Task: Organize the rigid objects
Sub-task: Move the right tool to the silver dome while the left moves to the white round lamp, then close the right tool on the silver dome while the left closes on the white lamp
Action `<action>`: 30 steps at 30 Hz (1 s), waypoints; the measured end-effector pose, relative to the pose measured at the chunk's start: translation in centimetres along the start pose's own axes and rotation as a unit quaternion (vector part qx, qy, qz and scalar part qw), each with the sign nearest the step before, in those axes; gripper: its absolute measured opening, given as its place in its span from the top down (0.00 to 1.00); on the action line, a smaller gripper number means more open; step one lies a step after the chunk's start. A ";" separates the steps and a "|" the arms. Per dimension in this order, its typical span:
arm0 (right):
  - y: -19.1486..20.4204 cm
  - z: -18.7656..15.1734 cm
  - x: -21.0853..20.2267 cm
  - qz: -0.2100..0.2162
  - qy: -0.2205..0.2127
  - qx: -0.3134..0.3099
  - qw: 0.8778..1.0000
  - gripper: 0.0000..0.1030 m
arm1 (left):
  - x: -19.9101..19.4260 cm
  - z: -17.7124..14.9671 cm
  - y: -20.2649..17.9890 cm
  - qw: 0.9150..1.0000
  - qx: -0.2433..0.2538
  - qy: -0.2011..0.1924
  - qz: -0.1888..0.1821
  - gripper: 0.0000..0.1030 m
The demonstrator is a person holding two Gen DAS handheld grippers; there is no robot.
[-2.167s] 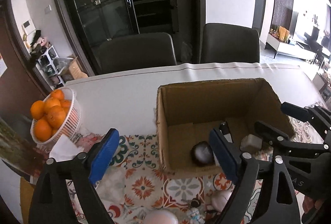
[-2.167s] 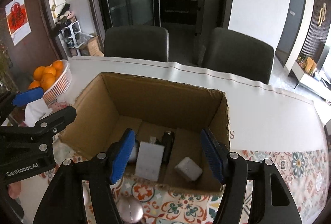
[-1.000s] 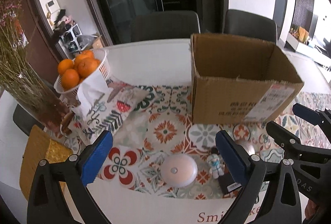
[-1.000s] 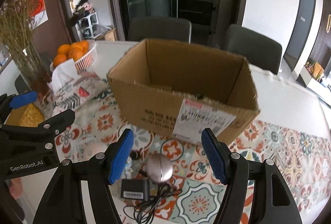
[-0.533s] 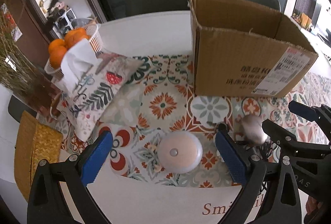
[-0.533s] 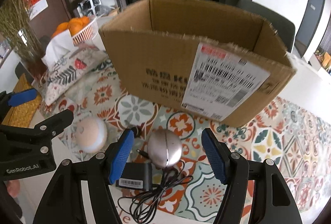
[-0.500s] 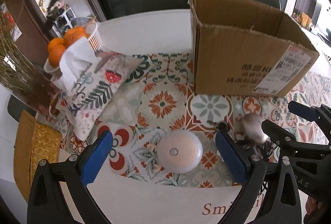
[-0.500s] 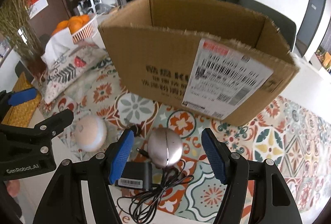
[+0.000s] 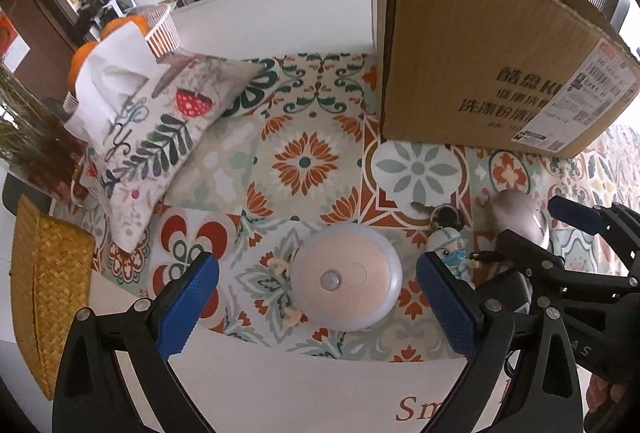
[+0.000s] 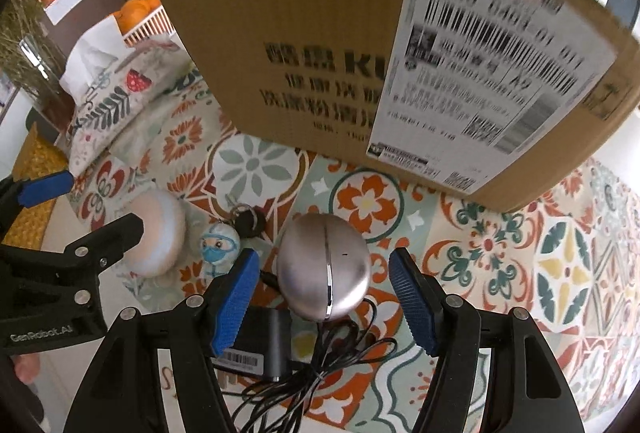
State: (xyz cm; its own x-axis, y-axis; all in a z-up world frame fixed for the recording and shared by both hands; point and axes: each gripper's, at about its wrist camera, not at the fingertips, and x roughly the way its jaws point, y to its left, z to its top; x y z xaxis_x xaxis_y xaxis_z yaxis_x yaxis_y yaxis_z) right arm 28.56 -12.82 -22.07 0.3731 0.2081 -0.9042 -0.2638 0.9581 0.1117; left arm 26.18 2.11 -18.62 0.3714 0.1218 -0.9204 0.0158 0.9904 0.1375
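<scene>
The table (image 9: 256,13) carries a patterned mat (image 9: 304,161). On the mat, at about one o'clock in the left wrist view, stands the box (image 9: 480,53), a brown carton with a shipping label; only its outer walls show, so its contents cannot be told. At ten o'clock a pillow (image 9: 160,137) leans by a white basket (image 9: 162,29) holding oranges (image 9: 120,25), with a tissue (image 9: 108,73) in front of it. A woven tray (image 9: 48,289) lies at eight o'clock; nothing can be made out in it.

Below the box, loose on the mat, lie the smaller things. The round lamp (image 9: 348,279) sits between the fingers of the left gripper (image 9: 316,301), whose jaws stand wide and clear of it. The silver egg (image 10: 324,267) lies between the fingers of the right gripper (image 10: 320,297); its jaws are moderately open, with gaps on both sides of the egg. At six o'clock from the egg, touching it, are a black adapter (image 10: 256,341) and its tangled cord (image 10: 320,361). Between lamp and egg lies a masked figurine (image 10: 218,245) on a dark keyring (image 10: 248,221).
</scene>
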 end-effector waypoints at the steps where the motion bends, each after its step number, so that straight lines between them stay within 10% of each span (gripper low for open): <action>1: 0.0 0.0 0.3 0.002 0.003 0.001 1.000 0.36 | 0.2 0.0 0.0 1.000 0.000 0.002 0.000 0.02; 30: 1.3 -0.2 -1.7 -0.025 -0.031 0.003 0.999 0.47 | 0.3 -1.3 0.9 0.997 -0.016 0.006 -0.071 0.04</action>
State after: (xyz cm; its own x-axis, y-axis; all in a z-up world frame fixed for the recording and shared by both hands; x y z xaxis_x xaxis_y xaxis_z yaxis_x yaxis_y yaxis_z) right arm 27.46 -11.97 -20.49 0.4398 0.1715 -0.8816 -0.2380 0.9688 0.0697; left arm 25.10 3.16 -19.29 0.3558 -0.0197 -0.9344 0.0385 0.9992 -0.0064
